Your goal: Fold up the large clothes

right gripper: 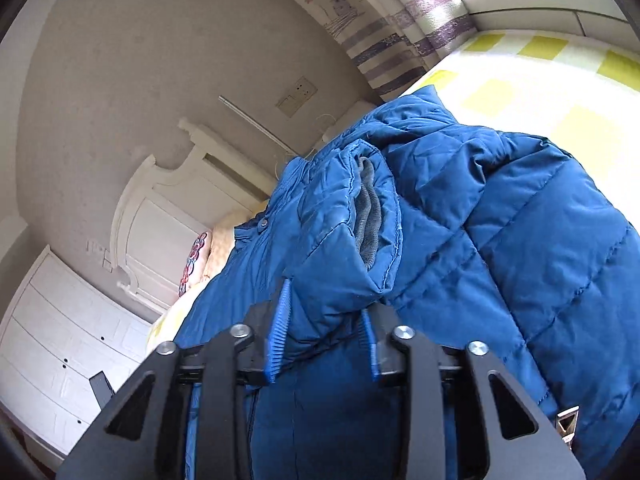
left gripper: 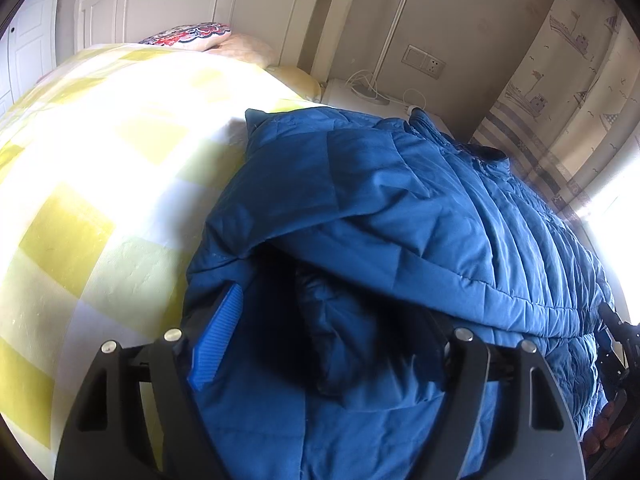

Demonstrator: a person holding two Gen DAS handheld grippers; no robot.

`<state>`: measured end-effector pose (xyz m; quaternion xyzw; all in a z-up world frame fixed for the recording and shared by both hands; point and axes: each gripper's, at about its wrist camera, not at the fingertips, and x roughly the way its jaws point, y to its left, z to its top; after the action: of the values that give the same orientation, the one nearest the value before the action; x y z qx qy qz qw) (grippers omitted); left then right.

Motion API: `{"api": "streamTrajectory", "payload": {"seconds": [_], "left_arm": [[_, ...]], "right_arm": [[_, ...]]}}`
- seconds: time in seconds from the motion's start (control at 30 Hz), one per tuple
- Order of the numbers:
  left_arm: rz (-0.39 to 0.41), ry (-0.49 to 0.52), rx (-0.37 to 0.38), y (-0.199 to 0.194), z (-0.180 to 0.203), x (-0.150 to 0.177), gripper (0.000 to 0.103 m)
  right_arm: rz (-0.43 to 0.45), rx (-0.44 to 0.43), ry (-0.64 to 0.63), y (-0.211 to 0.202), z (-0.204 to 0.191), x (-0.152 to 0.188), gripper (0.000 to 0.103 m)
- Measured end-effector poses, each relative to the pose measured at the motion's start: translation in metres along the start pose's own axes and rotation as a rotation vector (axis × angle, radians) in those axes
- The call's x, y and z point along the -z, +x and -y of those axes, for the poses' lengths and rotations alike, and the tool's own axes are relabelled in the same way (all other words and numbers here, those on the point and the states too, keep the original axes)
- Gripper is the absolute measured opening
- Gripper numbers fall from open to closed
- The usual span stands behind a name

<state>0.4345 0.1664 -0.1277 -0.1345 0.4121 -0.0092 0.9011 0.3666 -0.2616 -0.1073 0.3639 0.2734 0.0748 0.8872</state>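
Observation:
A blue quilted puffer jacket [left gripper: 420, 216] lies on a bed with a yellow and white checked cover [left gripper: 100, 152]. My left gripper [left gripper: 320, 340] is spread wide around a fold of the jacket near its hem; one blue finger pad [left gripper: 216, 344] shows, the other is hidden under cloth. In the right wrist view my right gripper [right gripper: 324, 336] is closed on the jacket's sleeve cuff [right gripper: 344, 248], which shows a grey knit lining [right gripper: 368, 216]. The jacket [right gripper: 540, 240] bulks up to the right of it.
A white headboard [left gripper: 200, 0] and pillows [left gripper: 192, 36] are at the bed's far end. A white nightstand with a lamp pole and cables [left gripper: 376, 92] stands by the wall. A curtain [left gripper: 560, 92] hangs on the right. White drawers [right gripper: 60, 340] stand at the left.

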Motion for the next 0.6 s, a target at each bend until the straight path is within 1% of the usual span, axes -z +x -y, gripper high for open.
{"api": "streamTrajectory", "payload": {"seconds": [0.03,0.1,0.17,0.23,0.27,0.3,0.33,0.37,0.4,0.43,0.5,0.53,0.6], "left_arm": [[0.0,0.0,0.0,0.0,0.0,0.0,0.077],[0.0,-0.001,0.002,0.0,0.0,0.0,0.077],[0.0,0.0,0.0,0.001,0.0,0.0,0.077],[0.0,0.0,0.0,0.001,0.001,0.0,0.077],[0.001,-0.002,0.003,0.001,0.0,0.0,0.078],[0.001,-0.004,0.005,0.001,0.0,0.0,0.078],[0.001,-0.004,0.005,0.001,0.0,0.001,0.078],[0.0,-0.003,0.005,0.001,0.001,0.001,0.078],[0.0,-0.002,0.005,0.001,0.001,0.001,0.078],[0.0,-0.002,0.005,0.001,0.0,0.0,0.078],[0.0,-0.004,0.007,0.0,0.001,0.0,0.078],[0.0,-0.004,0.007,0.001,0.0,0.0,0.078],[0.0,-0.003,0.006,0.001,0.0,0.0,0.078]], "right_arm": [[0.014,-0.03,-0.047,-0.005,-0.011,0.001,0.019],[0.047,-0.069,-0.125,-0.016,-0.032,0.003,0.017],[0.05,-0.032,-0.14,-0.017,-0.037,0.003,0.017],[0.009,0.07,-0.125,-0.008,-0.024,0.005,0.017],[-0.035,0.121,-0.096,-0.001,-0.013,0.006,0.017],[-0.094,0.13,-0.044,0.006,0.0,0.008,0.017],[-0.123,0.125,0.003,0.007,0.01,0.007,0.017],[-0.109,0.125,0.019,0.002,0.013,0.006,0.023],[-0.084,0.138,0.004,-0.005,0.01,0.004,0.029],[-0.033,0.177,-0.028,-0.016,0.002,0.002,0.037],[0.093,0.244,-0.119,-0.037,-0.018,-0.002,0.037],[0.127,0.26,-0.18,-0.041,-0.032,-0.005,0.037],[0.125,0.27,-0.317,-0.034,-0.061,-0.008,0.037]]}}
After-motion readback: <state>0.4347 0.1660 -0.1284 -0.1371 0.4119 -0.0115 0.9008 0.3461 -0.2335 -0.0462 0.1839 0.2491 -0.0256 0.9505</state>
